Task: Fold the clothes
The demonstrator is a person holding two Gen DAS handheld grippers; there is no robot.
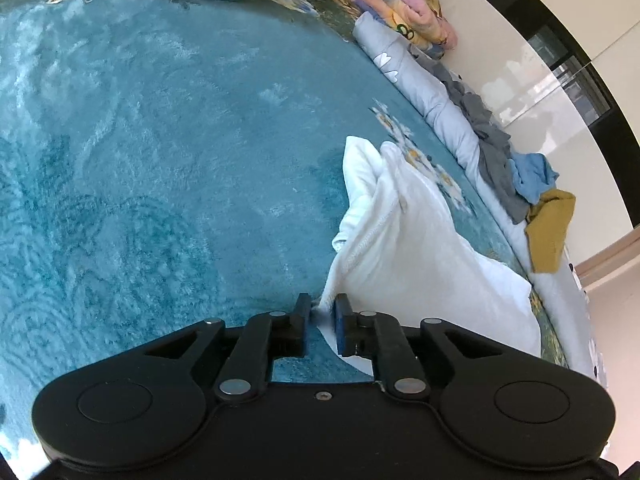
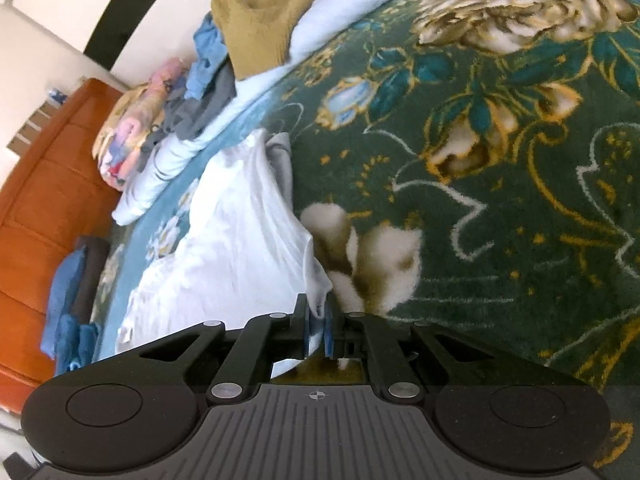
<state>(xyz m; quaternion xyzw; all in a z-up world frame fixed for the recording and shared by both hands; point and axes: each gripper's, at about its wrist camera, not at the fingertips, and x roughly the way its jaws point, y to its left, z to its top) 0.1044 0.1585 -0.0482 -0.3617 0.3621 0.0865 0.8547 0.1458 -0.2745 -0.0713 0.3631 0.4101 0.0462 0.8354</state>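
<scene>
Left gripper (image 1: 323,307) had its jaws slightly spread, the white garment (image 1: 416,240) hem between them, seemingly loosening; right gripper (image 2: 317,312) pinched another corner tight. One garment stretched ahead of both jaws across the bed (image 1: 160,140), probably spread for folding. Beyond: one mustard cloth (image 2: 260,20), two blue folded stacks.

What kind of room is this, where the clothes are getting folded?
Most likely a bedroom. The clothes lie on a wide bed covered by a fluffy blue blanket, an orange padded headboard stands at one end, and a rolled quilt sits near a pile of clothes.
</scene>
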